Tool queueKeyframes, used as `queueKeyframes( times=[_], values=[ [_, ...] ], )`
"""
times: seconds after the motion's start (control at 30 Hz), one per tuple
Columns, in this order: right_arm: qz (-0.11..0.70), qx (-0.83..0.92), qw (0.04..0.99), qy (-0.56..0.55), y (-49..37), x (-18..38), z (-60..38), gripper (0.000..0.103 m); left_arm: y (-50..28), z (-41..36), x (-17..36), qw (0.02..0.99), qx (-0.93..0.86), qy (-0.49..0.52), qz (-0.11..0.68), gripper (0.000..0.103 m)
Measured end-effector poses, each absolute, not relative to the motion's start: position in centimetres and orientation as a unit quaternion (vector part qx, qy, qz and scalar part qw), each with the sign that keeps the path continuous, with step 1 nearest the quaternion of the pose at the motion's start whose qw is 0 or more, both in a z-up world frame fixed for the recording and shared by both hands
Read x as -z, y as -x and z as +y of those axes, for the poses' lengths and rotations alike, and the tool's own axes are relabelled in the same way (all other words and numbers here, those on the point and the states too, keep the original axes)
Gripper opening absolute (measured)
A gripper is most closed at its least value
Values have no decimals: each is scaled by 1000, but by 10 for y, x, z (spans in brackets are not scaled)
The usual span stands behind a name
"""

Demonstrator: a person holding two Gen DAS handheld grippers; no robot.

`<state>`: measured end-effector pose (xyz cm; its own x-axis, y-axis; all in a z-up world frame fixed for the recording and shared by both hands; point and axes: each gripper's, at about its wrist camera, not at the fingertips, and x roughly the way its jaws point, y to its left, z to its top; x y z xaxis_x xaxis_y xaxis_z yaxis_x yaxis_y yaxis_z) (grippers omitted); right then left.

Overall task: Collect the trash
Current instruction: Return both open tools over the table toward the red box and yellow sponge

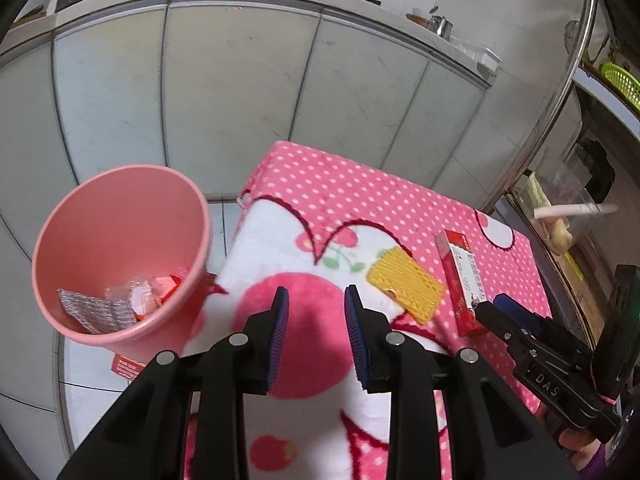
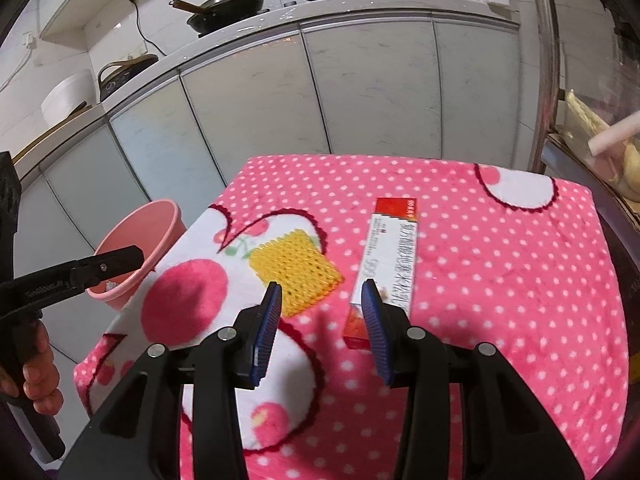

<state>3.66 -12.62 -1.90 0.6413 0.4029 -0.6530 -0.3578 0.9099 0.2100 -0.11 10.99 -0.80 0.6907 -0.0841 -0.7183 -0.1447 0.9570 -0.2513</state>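
A pink bin stands on the floor left of the table and holds foil and plastic wrappers; it also shows in the right wrist view. A yellow mesh scrubber and a red-and-white toothpaste box lie on the pink polka-dot cloth. My left gripper is open and empty above the cloth's left part, beside the bin. My right gripper is open and empty, just short of the scrubber and box.
White cabinet doors run behind the table under a counter with pans. A red card lies on the floor under the bin. A metal shelf with bags stands at the right.
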Motion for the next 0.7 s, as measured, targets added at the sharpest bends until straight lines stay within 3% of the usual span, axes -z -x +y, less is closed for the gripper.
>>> queueKeyframes(
  times=[0.7],
  values=[
    [375, -176, 908, -67, -39, 28, -176, 42, -56, 61, 36, 858, -14, 197, 474, 28]
  ],
)
